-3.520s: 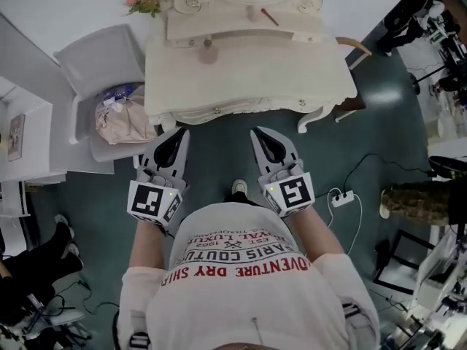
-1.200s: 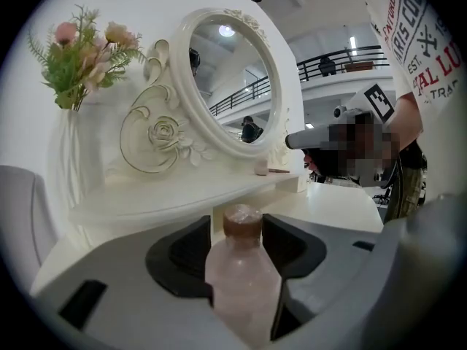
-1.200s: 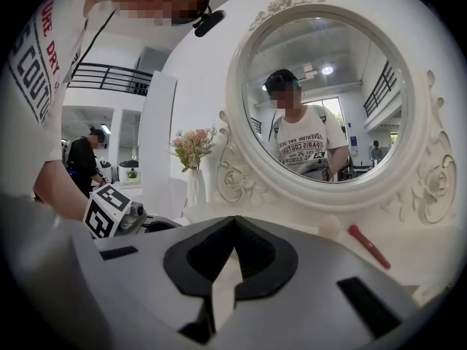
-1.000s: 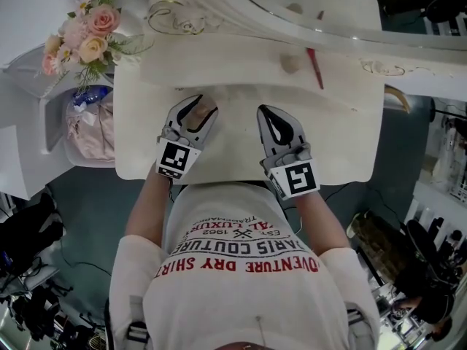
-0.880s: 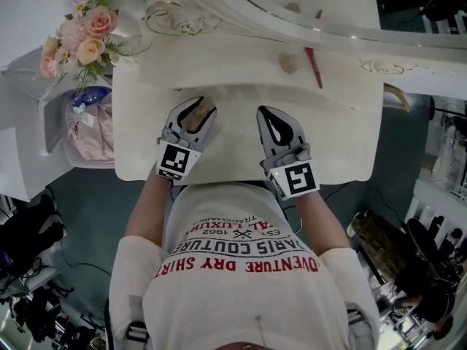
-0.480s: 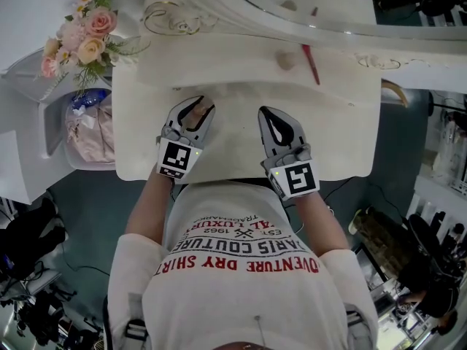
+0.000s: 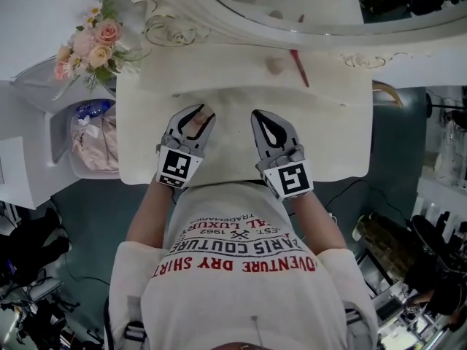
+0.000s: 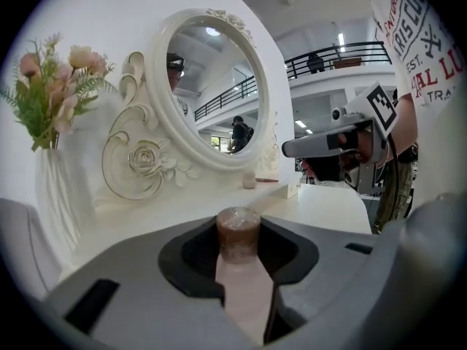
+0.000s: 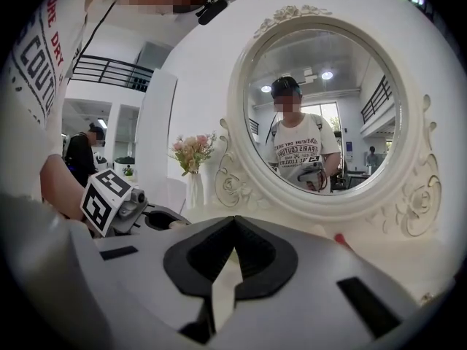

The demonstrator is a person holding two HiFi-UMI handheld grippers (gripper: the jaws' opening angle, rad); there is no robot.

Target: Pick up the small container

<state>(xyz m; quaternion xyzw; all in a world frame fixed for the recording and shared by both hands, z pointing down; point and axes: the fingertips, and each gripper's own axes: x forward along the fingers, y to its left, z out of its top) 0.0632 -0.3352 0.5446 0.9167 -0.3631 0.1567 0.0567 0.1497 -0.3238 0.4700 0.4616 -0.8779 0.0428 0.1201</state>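
Observation:
The small container, a pinkish-brown cylinder with a clear top, stands upright between the jaws of my left gripper, which is shut on it. In the head view the container shows near the front middle of the cream dressing table. My right gripper hovers beside it to the right, shut and holding nothing; it also appears in the left gripper view as the right gripper.
On the raised shelf behind sit a second small container and a red stick. A round mirror rises at the back. A vase of pink flowers stands at the table's left end, with a bin on the floor beside it.
My left gripper's jaws have closed in on the small container. The right gripper has stayed shut beside it. The head view has shifted slightly.

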